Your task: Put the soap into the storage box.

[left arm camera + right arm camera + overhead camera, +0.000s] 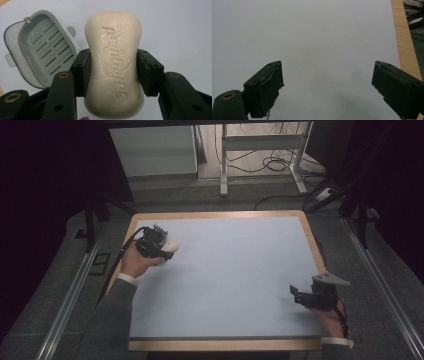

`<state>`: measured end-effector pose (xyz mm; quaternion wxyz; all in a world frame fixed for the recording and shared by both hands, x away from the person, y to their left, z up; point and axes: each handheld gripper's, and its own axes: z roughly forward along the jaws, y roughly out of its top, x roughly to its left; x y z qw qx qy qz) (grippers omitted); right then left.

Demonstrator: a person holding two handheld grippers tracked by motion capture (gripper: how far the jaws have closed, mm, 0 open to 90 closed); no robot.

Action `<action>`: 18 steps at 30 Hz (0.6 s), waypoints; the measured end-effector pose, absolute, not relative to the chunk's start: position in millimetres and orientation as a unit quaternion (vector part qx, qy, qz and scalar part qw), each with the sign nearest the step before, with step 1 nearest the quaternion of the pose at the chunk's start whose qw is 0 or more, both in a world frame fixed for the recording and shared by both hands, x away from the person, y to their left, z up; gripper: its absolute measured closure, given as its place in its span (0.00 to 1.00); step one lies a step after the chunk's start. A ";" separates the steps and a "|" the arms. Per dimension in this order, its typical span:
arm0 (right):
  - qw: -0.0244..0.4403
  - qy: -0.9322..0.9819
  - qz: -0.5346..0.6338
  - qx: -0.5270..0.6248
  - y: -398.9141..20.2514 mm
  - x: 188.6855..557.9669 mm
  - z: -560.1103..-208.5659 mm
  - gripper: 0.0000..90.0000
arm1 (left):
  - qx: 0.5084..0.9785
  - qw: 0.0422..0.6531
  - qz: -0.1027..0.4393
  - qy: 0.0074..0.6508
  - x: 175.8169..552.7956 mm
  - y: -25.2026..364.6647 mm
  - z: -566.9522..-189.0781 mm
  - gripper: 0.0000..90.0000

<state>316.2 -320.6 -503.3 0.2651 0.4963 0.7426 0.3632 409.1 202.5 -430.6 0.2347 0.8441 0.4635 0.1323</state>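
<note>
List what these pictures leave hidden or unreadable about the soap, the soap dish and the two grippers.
- Cream bar of soap: its sides are hidden behind the left gripper's black pads in the left gripper view.
- Grey slotted plastic soap dish: its near corner is covered by a jaw there.
- Soap in the high view: too small to read its lettering.
- Right gripper, open: jaw bases cut off by the bottom edge.

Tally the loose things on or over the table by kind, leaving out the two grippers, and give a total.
Soap bar, cream, clamped in the left gripper: 1
Soap dish, grey, slotted, lying open on the table: 1
Total: 2
</note>
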 end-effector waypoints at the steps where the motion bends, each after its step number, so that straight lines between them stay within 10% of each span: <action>1: 0.265 0.743 0.363 0.496 -320.7 316.2 -503.3 0.11 | 0.845 0.233 0.132 0.464 410.6 203.6 -430.4 0.55; 18: 0.265 0.743 0.363 0.496 -320.6 316.5 -503.7 0.11 | 0.830 0.236 0.123 0.490 427.8 214.4 -432.0 0.55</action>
